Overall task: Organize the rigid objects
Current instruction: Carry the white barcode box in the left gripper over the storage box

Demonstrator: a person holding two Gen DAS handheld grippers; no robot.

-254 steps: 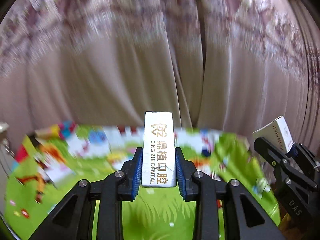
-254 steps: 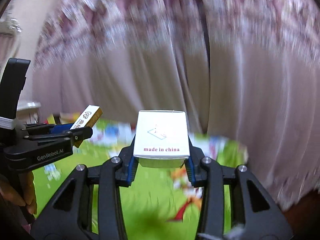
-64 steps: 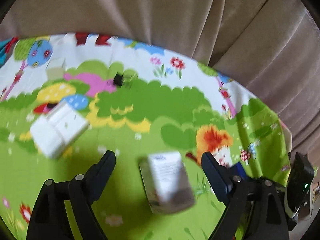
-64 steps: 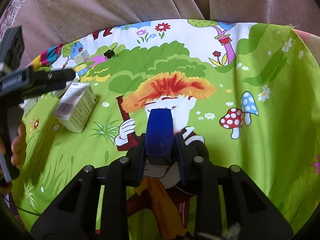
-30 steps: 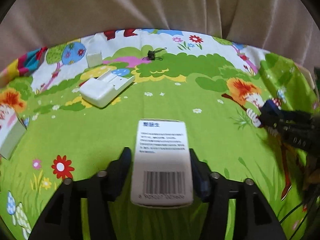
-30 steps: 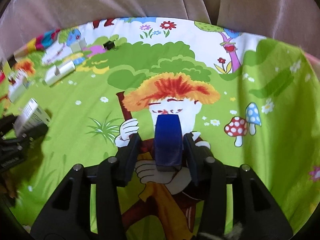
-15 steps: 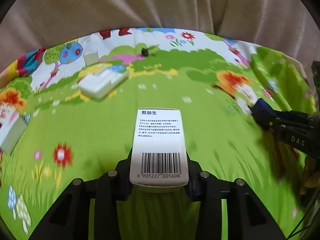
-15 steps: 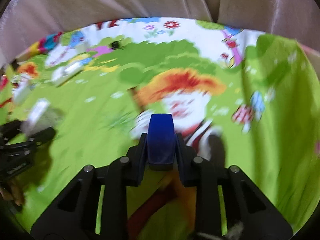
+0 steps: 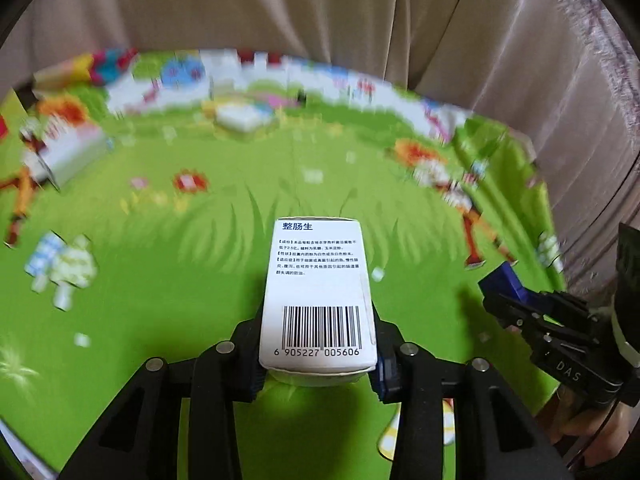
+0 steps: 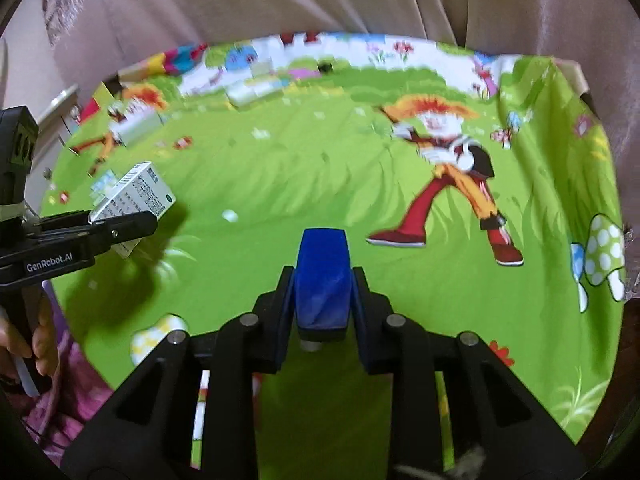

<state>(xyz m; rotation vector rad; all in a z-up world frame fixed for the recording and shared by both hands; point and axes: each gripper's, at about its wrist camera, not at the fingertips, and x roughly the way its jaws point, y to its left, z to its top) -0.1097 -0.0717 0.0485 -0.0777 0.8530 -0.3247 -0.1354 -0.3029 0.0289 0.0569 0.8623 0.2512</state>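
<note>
My left gripper [image 9: 318, 354] is shut on a white medicine box [image 9: 318, 292] with a barcode and blue Chinese print, held above the green cartoon cloth [image 9: 200, 248]. The same box [image 10: 134, 196] shows at the left of the right wrist view. My right gripper [image 10: 320, 300] is shut on a small dark blue block [image 10: 321, 276], held above the cloth; it also shows in the left wrist view [image 9: 506, 284] at the right.
A white box [image 9: 68, 156] lies at the far left of the cloth and another white box [image 9: 240, 118] near the far edge, with a small black clip [image 10: 326, 67] beyond. Beige curtains [image 9: 280, 12] hang behind. The cloth's right edge [image 10: 600, 200] drops off.
Both grippers have lifted and pulled back from the cloth, each keeping its load. Earlier still, the left gripper closed on the medicine box that lay on the cloth.
</note>
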